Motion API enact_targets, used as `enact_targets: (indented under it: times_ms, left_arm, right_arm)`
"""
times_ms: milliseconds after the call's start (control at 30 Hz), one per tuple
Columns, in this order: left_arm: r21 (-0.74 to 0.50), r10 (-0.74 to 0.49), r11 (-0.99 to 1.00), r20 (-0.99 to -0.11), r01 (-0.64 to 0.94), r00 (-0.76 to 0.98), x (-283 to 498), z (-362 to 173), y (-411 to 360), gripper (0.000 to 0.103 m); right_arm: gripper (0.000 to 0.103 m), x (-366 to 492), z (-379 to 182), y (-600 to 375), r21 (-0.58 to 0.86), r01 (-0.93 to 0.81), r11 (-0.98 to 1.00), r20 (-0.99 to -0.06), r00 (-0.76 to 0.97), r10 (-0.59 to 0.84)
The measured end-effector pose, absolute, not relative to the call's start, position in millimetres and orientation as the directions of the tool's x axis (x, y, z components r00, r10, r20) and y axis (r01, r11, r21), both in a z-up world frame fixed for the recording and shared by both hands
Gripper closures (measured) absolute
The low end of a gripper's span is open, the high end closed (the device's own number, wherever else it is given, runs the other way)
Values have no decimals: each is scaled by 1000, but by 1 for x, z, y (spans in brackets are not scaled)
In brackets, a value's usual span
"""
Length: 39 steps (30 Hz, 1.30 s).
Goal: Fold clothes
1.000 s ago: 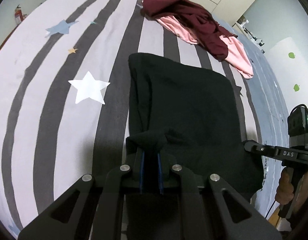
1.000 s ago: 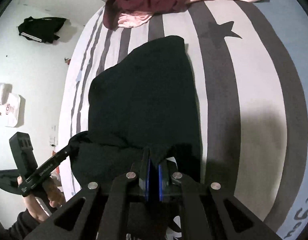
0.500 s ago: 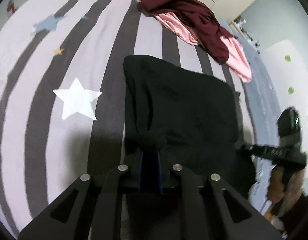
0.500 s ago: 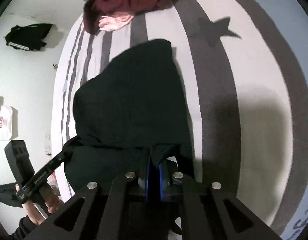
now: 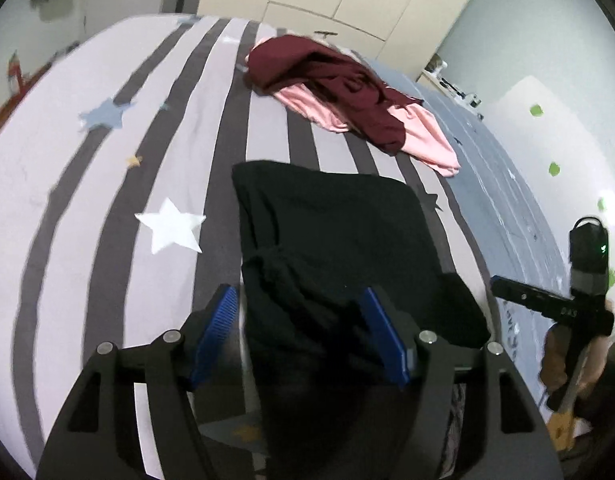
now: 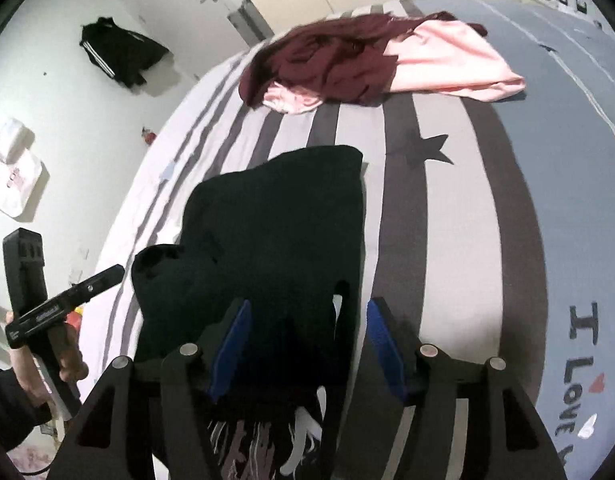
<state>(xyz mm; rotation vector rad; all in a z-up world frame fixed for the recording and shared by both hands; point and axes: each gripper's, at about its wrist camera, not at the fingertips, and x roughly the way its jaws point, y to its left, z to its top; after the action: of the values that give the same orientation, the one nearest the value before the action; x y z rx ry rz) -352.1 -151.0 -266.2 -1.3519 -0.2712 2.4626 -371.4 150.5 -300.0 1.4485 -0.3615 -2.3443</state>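
Jaws of the left gripper (image 5: 299, 332) and right gripper (image 6: 307, 340) are opening, pads clear of the folded black cloth garment (image 5: 339, 232) between them.

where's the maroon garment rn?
Far end of the striped bed, right of centre in the left wrist view: maroon garment heaped over the pink garment, beyond the black garment.

The near end of the black garment (image 5: 339, 248) runs behind the gripper frame and off the bottom edge in both views. The pink garment (image 6: 447, 64) is partly covered by the maroon garment (image 6: 327, 60). The printed lettering (image 6: 583, 364) on the bedspread is cut at the lens rim. The hand (image 5: 563, 360) behind the other gripper's handle is blurred.
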Motion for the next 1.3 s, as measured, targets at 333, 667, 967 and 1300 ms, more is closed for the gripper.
enact_targets:
  times_ms: [333,667,967,1300]
  left_arm:
    - [-253,363,-917,-849,-307,-384,-311,-294,-99,86]
    - [-287,407,-904,-803,-316,-435,-367,-283,-84,86]
    - [-257,348,-937,-762,-238,-546,-452,-268,-94,86]
    - [-215,306,-950,-790,-227,-532,-423,-282,-127,86]
  right_arm:
    - [65,-302,-309,94,322,323,-890,-839,-339,-426]
    - [65,-351,-303,95,350,270,-897,-789,-431,-438]
    - [65,-467,-267,120,343,174,-923,-716,-588,-377]
    - [65,-428,-295,112,328,246,-912,-758,-507,-410]
